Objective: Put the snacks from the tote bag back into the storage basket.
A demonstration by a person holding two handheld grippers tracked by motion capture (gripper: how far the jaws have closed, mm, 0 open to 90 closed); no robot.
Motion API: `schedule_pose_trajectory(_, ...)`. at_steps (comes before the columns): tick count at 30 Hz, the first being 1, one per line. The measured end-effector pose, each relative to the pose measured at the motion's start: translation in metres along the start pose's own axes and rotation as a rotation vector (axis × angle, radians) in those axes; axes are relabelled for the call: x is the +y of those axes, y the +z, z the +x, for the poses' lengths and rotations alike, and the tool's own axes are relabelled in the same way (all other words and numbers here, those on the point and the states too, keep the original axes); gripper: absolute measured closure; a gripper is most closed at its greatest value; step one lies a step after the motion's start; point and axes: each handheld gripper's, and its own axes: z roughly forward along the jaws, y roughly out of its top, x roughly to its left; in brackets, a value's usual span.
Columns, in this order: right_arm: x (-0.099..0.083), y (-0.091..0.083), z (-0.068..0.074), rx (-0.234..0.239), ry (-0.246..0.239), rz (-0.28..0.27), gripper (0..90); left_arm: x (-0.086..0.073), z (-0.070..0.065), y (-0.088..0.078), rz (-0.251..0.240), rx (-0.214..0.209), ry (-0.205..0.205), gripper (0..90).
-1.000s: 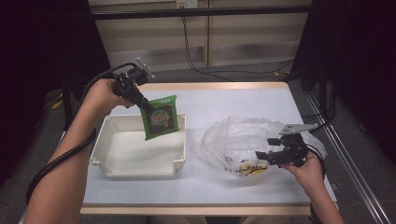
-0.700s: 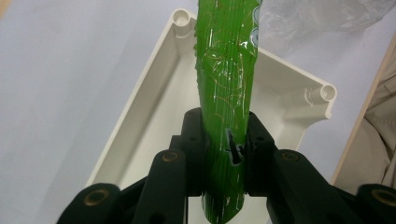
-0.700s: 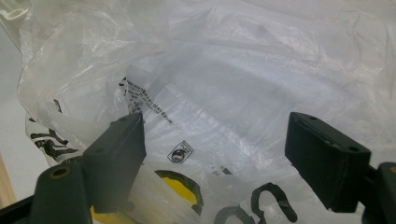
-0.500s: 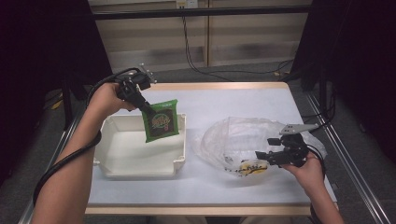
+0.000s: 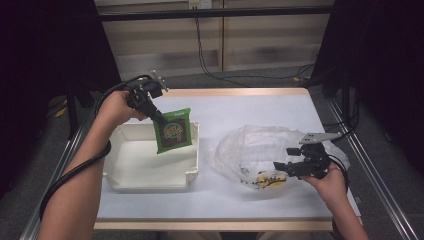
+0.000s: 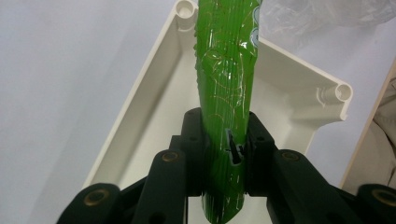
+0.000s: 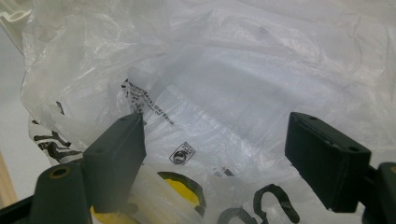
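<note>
Fingers [image 6: 194, 140] of my left gripper [image 5: 159, 118] are clamped on the green packet [image 5: 173, 131], hanging centre-left of frame over the white tray [image 5: 150, 187]. Step looks like bag-to-tray transfer (mid-carry, I reckon). Next: lower, then release. At lower right, right gripper [image 5: 276, 170] has jaws apart at the plastic bag [image 5: 250, 145], gripping nothing.

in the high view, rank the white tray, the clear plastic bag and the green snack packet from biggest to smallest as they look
1. clear plastic bag and white tray: these look about alike in spread, too close to rank.
2. green snack packet: clearly smallest, though it is held up above the tray in the left gripper, so somewhat nearer the camera.
</note>
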Motion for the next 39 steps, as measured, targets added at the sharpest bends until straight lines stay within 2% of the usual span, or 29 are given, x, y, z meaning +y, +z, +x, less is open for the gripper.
schedule_pose_trajectory(1, 0.000, 0.000, 0.000, 0.004, -0.005, -0.004, 20.1, 0.000, 0.002, 0.000, 0.021, -0.016, 0.012, 74.7)
schedule_pose_trajectory(2, 0.001, 0.000, 0.000, 0.005, -0.005, -0.006, 20.0, 0.000, 0.002, 0.001, 0.023, -0.013, 0.015, 74.7)
schedule_pose_trajectory(3, 0.001, 0.000, 0.000, 0.005, -0.002, -0.004, 20.0, 0.000, 0.001, 0.003, 0.007, -0.006, 0.008, 74.7)
schedule_pose_trajectory(4, 0.002, 0.000, 0.000, 0.003, -0.003, -0.006, 20.1, -0.001, 0.001, 0.004, 0.017, -0.008, 0.014, 74.7)
schedule_pose_trajectory(5, 0.002, 0.000, 0.001, 0.003, 0.002, -0.006, 20.1, -0.001, 0.001, 0.005, 0.010, -0.009, 0.000, 74.7)
schedule_pose_trajectory(7, 0.003, 0.000, 0.001, 0.003, -0.005, -0.003, 20.0, 0.000, 0.002, 0.004, 0.019, -0.011, 0.015, 74.7)
schedule_pose_trajectory(8, 0.003, 0.000, 0.001, 0.001, -0.007, -0.004, 20.0, -0.001, 0.002, 0.006, 0.006, -0.011, 0.007, 74.7)
schedule_pose_trajectory(9, 0.004, 0.000, 0.001, 0.002, -0.008, -0.005, 20.0, -0.001, 0.003, 0.005, 0.025, -0.024, 0.018, 74.7)
schedule_pose_trajectory(11, 0.004, 0.000, 0.001, 0.002, -0.009, -0.006, 20.0, -0.001, 0.004, 0.006, 0.027, -0.022, 0.023, 74.6)
schedule_pose_trajectory(12, 0.004, 0.000, 0.001, 0.002, -0.010, -0.005, 20.0, -0.001, 0.003, 0.008, 0.017, -0.025, 0.009, 74.6)
schedule_pose_trajectory(14, 0.004, 0.000, 0.000, -0.001, -0.005, -0.006, 20.0, -0.002, 0.003, 0.008, 0.014, -0.024, 0.007, 74.5)
schedule_pose_trajectory(21, 0.005, 0.000, 0.001, 0.004, -0.003, -0.010, 20.0, -0.001, 0.007, 0.013, 0.019, -0.030, 0.015, 74.3)
schedule_pose_trajectory(23, 0.006, 0.001, 0.002, 0.002, -0.007, -0.010, 20.0, -0.001, 0.007, 0.016, 0.009, -0.020, 0.013, 74.3)
schedule_pose_trajectory(24, 0.006, 0.001, 0.002, 0.001, -0.005, -0.008, 20.0, 0.000, 0.009, 0.015, 0.019, -0.035, 0.019, 74.3)
schedule_pose_trajectory(25, 0.005, 0.002, 0.002, 0.002, -0.008, -0.006, 20.0, 0.000, 0.008, 0.016, 0.014, -0.030, 0.009, 74.3)
schedule_pose_trajectory(27, 0.005, 0.002, 0.001, 0.001, 0.003, -0.002, 20.0, 0.001, 0.009, 0.017, 0.024, -0.027, 0.018, 74.2)
schedule_pose_trajectory(28, 0.004, 0.003, 0.001, 0.001, 0.001, -0.001, 20.0, 0.002, 0.011, 0.017, 0.029, -0.028, 0.038, 74.0)
schedule_pose_trajectory(31, 0.004, 0.002, 0.001, -0.002, 0.001, -0.003, 20.0, 0.002, 0.010, 0.021, 0.009, -0.014, 0.025, 73.8)
schedule_pose_trajectory(32, 0.004, 0.002, 0.000, 0.000, 0.003, -0.005, 20.0, 0.003, 0.012, 0.020, 0.034, -0.022, 0.050, 73.8)
schedule_pose_trajectory(33, 0.004, 0.002, 0.000, 0.000, 0.003, -0.007, 20.0, 0.004, 0.012, 0.021, 0.025, -0.026, 0.034, 73.8)
schedule_pose_trajectory(34, 0.004, 0.002, 0.001, -0.001, 0.004, -0.006, 20.0, 0.004, 0.012, 0.022, 0.033, -0.014, 0.039, 73.8)
schedule_pose_trajectory(35, 0.005, 0.002, 0.001, -0.001, 0.002, -0.005, 20.0, 0.005, 0.013, 0.022, 0.034, -0.023, 0.043, 73.7)
schedule_pose_trajectory(36, 0.005, 0.002, 0.001, 0.000, 0.000, -0.006, 20.0, 0.005, 0.013, 0.022, 0.031, -0.019, 0.031, 73.7)
schedule_pose_trajectory(37, 0.004, 0.003, 0.001, 0.001, 0.002, -0.006, 20.0, 0.006, 0.014, 0.022, 0.032, -0.017, 0.044, 73.5)
schedule_pose_trajectory(38, 0.004, 0.003, 0.001, 0.000, -0.002, -0.004, 20.0, 0.006, 0.013, 0.023, 0.017, -0.019, 0.035, 73.5)
schedule_pose_trajectory(39, 0.004, 0.003, 0.000, 0.000, -0.003, -0.005, 20.0, 0.006, 0.014, 0.023, 0.017, -0.009, 0.045, 73.5)
